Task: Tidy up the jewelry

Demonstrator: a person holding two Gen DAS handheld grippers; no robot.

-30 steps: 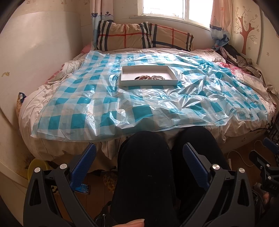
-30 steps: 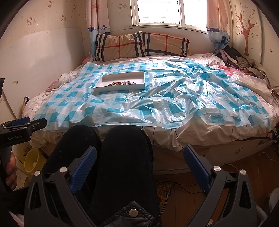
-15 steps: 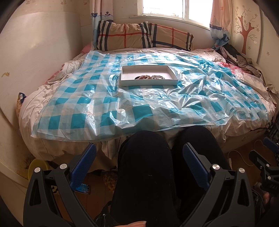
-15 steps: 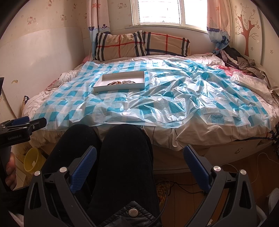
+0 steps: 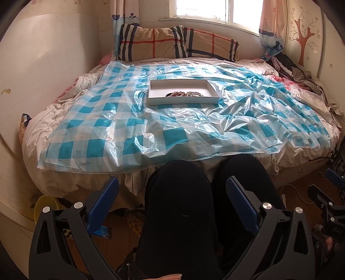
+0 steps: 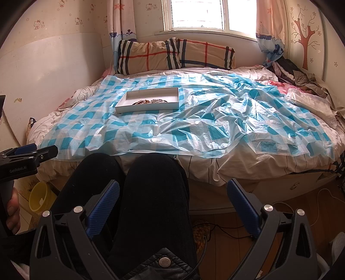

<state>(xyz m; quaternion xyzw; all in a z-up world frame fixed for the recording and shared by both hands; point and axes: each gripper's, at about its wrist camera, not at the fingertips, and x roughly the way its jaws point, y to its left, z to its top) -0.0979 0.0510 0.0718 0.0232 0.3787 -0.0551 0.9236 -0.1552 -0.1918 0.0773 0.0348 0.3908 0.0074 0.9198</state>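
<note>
A shallow white tray [image 5: 183,100] is seen lying on a blue-and-white checked plastic sheet [image 5: 133,133] that is spread over a bed [image 5: 43,133]. The tray sits toward the far middle of the sheet, somewhat left of centre in the right wrist view. A small heap of beaded jewelry [image 5: 184,94] is gathered inside the tray, against its near wall and toward its right half; single pieces cannot be told apart.

The left gripper [image 5: 172,201] is held low at the near edge of the bed, well apart from the tray. Its blue-padded fingers [image 5: 103,203] are spread wide, with nothing between them but the person's black-clad knees [image 5: 183,193] behind. The right gripper [image 6: 172,202] is held likewise, low and near, its fingers [image 6: 242,205] parted wide and empty, with the knees seen to the left of its gap. In the right wrist view the left gripper is seen again at the far left edge, held by a hand [image 6: 11,211].

Two plaid pillows [image 5: 176,43] are set against the far wall under a window [image 5: 202,9]. A pile of clothes [image 5: 297,74] lies at the far right corner of the bed. A yellow bucket [image 6: 39,199] stands on the floor at the near left.
</note>
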